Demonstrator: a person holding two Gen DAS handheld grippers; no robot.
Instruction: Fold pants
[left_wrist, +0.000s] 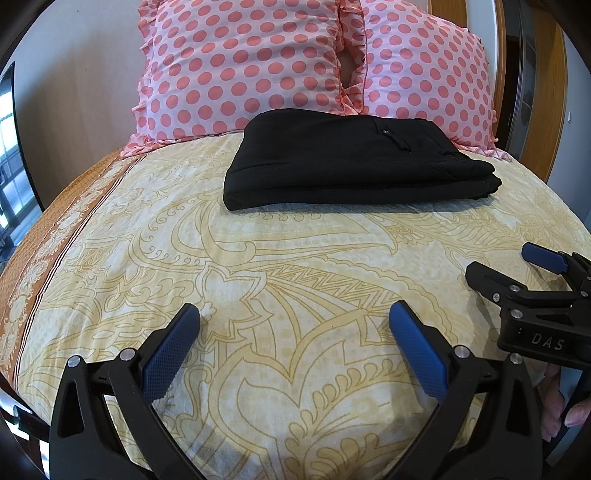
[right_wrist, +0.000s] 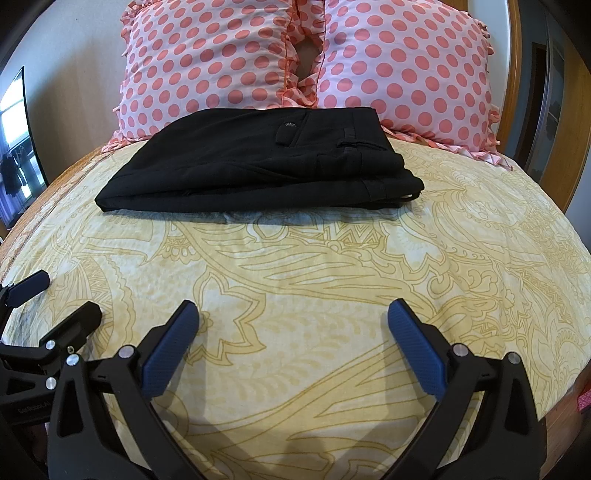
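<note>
Black pants (left_wrist: 343, 158) lie folded in a flat rectangular stack on the yellow patterned bedsheet (left_wrist: 258, 258), just in front of the pillows; they also show in the right wrist view (right_wrist: 258, 162), with a back pocket button on top. My left gripper (left_wrist: 293, 314) is open and empty, hovering above the sheet well short of the pants. My right gripper (right_wrist: 293, 314) is open and empty too, at a similar distance. The right gripper shows at the right edge of the left wrist view (left_wrist: 517, 269), and the left gripper at the left edge of the right wrist view (right_wrist: 62, 295).
Two pink polka-dot pillows (left_wrist: 240, 62) (left_wrist: 424, 74) lean against the wall behind the pants. A wooden headboard or door frame (left_wrist: 554, 92) stands at the right. The sheet has an orange border (left_wrist: 55, 240) along the bed's left edge. A window (left_wrist: 7, 147) is far left.
</note>
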